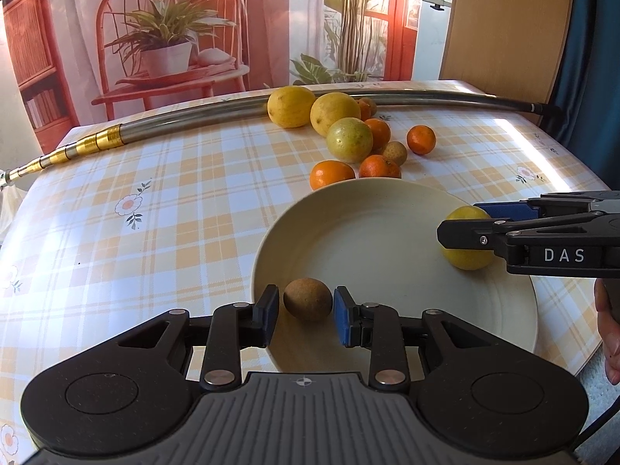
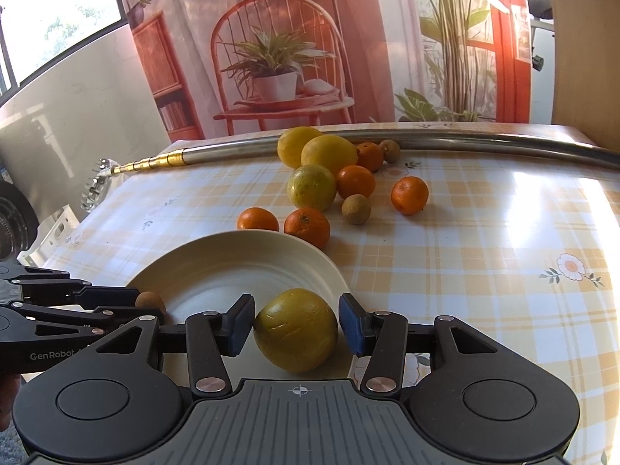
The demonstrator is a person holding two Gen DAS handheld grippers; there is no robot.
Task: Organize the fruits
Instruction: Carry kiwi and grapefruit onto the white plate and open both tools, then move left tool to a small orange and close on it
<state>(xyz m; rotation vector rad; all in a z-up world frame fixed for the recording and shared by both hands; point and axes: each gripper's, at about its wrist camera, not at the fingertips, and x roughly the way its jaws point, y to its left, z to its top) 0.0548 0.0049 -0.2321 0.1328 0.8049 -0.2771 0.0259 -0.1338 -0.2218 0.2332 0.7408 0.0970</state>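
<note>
1. The table [image 1: 155, 209] is the biggest thing here, covered in a yellow plaid cloth with little daisies, sun glare on the right side.
2. A long telescopic metal pole [image 1: 201, 120] lies across the far edge, gold segments at its left end.
3. The cream plate [image 1: 372, 232] sits at the near side, and both your grippers are over it.
4. Your right gripper [image 2: 296, 327] has its jaws set wide around a yellow-green citrus [image 2: 296, 329] that rests on the plate's right part. The left pad looks to be just touching the peel, the right pad is clear of it, so it's not clamped.
5. Your left gripper [image 1: 306, 316] is also spread, pads on either side of a small brown longan-like fruit [image 1: 308, 299] sitting on the plate's near-left rim area. There are slim gaps on both sides, so no squeeze there either.
6. The rest of the fruit pile is behind the plate: 2 yellow lemons [image 1: 291, 106] up against the pole and a greenish round citrus [image 1: 349, 139] just in front of them.
7. I count 5 tangerines [image 1: 421, 139] scattered around that; 2 of them are right at the plate's far rim.
8. There are 2 more small brown fruits [image 1: 395, 153] in the pile, 1 near the pole and 1 among the tangerines.
9. A bit of your hand [image 1: 608, 329] shows at the right edge of the left wrist view.
</note>
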